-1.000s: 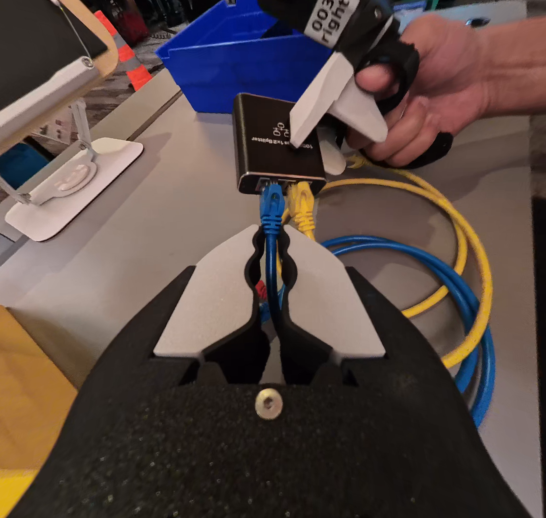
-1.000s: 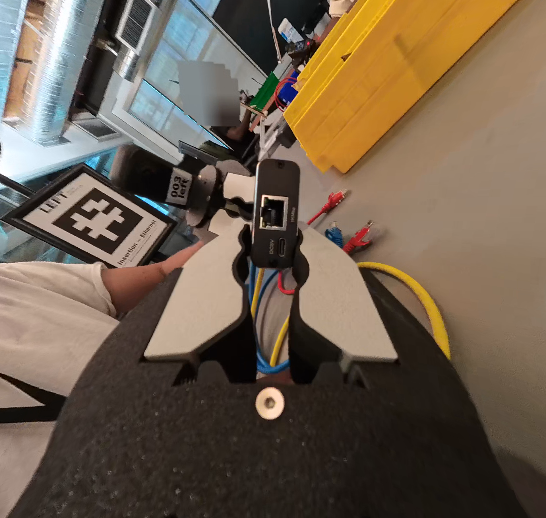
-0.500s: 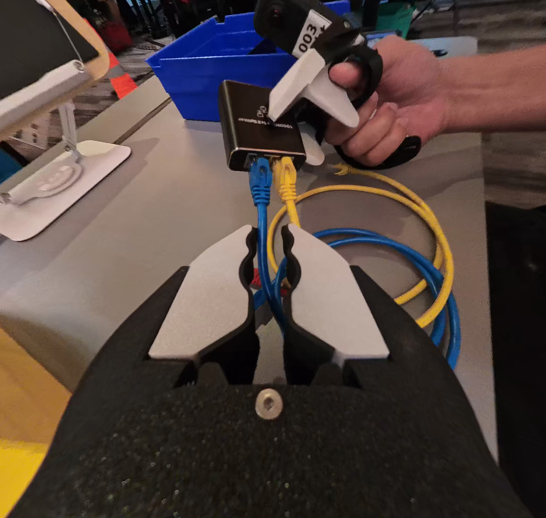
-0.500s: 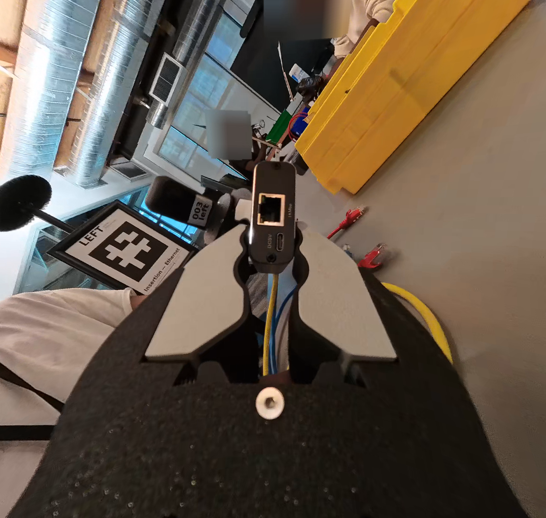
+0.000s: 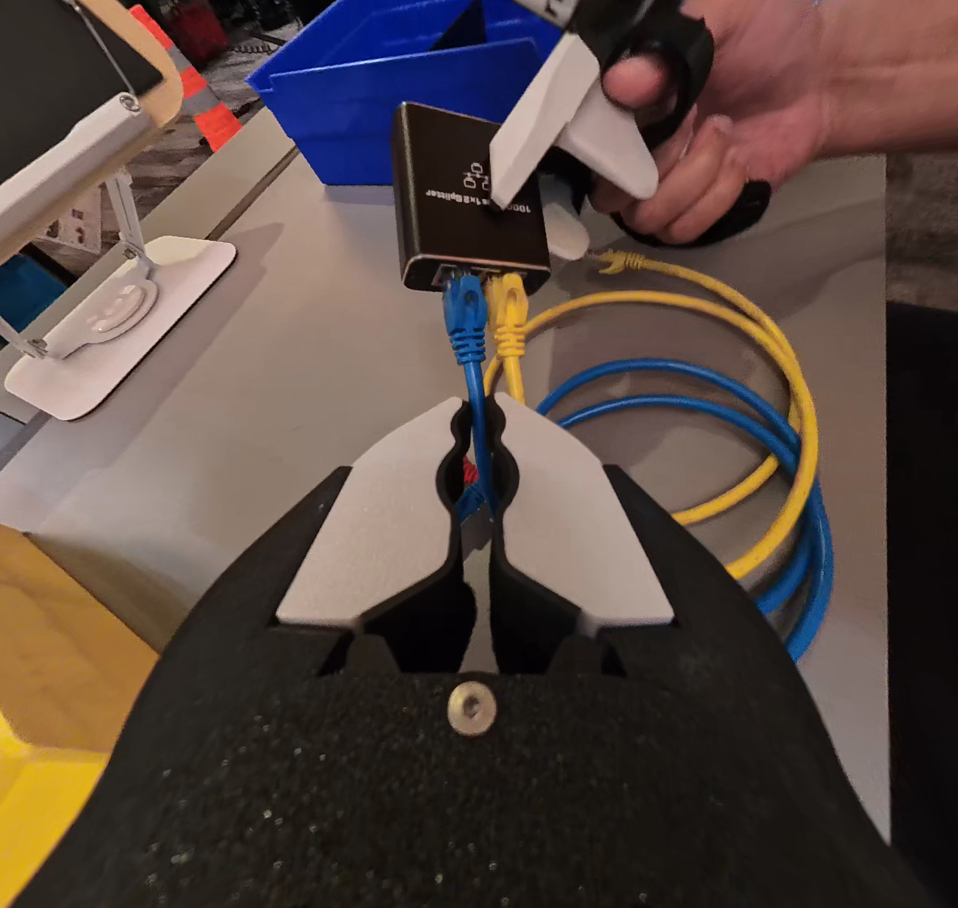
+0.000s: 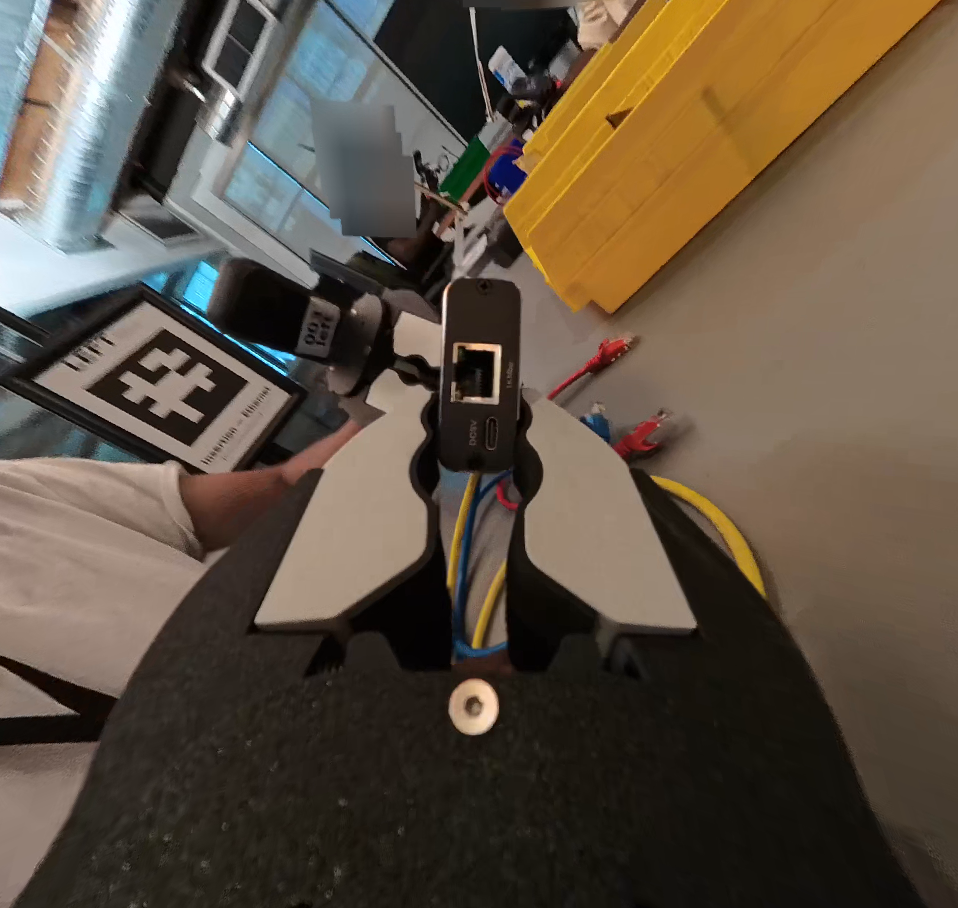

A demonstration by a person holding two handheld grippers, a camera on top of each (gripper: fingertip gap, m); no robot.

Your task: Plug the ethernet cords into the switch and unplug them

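My left gripper (image 5: 478, 416) pinches the blue ethernet cord (image 5: 469, 336) — its plug sits straight ahead in the small black metal switch (image 5: 464, 209), which my right gripper (image 6: 479, 416) clamps.

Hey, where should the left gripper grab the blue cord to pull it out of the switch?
On the ribbed boot of the blue cord, just behind the switch, coming straight from the cable side: the left gripper now pinches thin cable farther back.

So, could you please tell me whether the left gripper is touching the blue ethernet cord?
Touching. In the left wrist view, the left gripper has its fingers closed on the blue ethernet cord just behind its plug in the black switch box.
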